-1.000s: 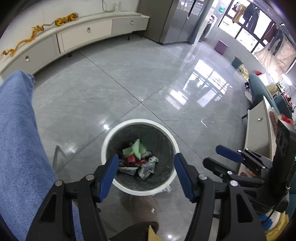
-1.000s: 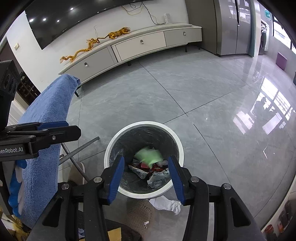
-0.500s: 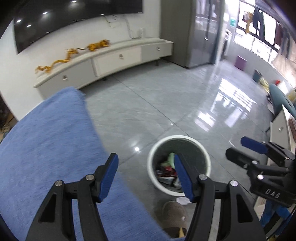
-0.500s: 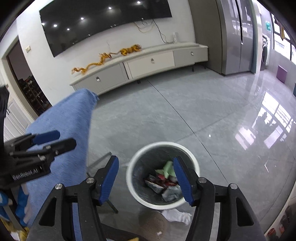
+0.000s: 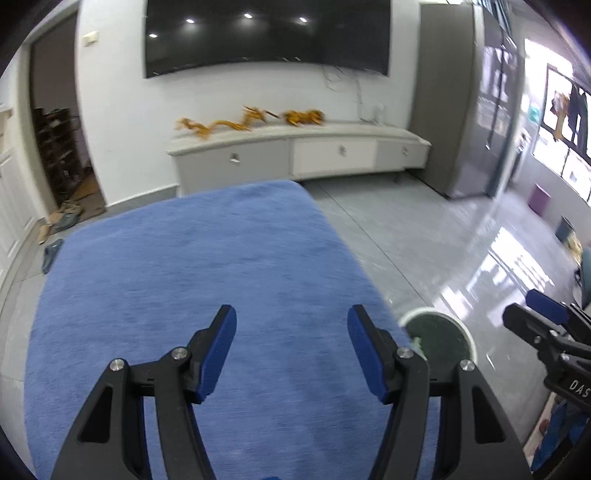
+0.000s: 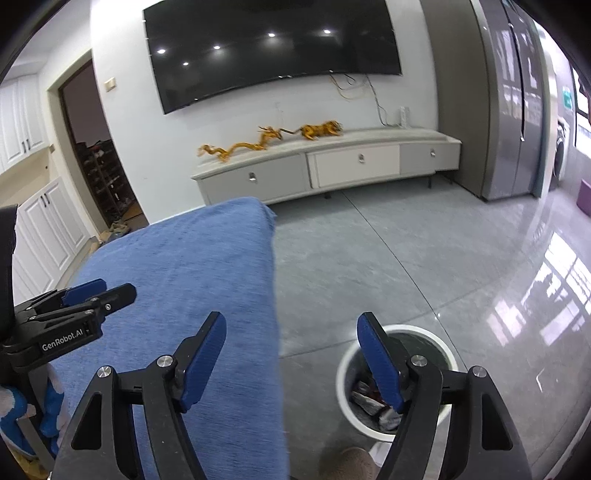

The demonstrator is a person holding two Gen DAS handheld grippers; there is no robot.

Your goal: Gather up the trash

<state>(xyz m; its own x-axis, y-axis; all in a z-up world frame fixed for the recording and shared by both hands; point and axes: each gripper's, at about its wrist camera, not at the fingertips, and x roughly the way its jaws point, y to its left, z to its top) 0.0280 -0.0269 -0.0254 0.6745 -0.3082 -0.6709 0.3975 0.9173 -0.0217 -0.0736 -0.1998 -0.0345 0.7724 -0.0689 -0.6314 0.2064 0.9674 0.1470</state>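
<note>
Over a blue cloth-covered surface [image 5: 192, 280], in the left wrist view, the left gripper [image 5: 290, 352] hangs with its blue-padded fingers [image 5: 218, 350] spread wide and nothing between them. The cloth fills most of the lower frame. Past its right edge, down on the glossy grey floor [image 5: 436, 236], stands the white-rimmed trash bin [image 5: 467, 338], partly hidden by the cloth's edge and the right finger, with a scrap of green trash [image 5: 417, 343] showing at its near side. The right gripper [image 5: 532, 319] enters from the right border, seen side-on. Against the far wall a low cabinet [image 5: 299, 155] carries a golden dragon ornament [image 5: 247, 120] beneath a dark wall screen [image 5: 266, 33]. In the right wrist view, the right gripper [image 6: 291, 349] is likewise spread apart and empty, its left finger over the cloth [image 6: 192, 266] and its right finger in front of the trash bin [image 6: 345, 376], which sits on the floor [image 6: 406, 258] just beside the cloth's edge. Crumpled wrappers [image 6: 369, 400] lie inside the bin. The left gripper [image 6: 110, 291] reaches in from the left over the cloth; how far its fingers are parted cannot be told from this side-on angle.
</note>
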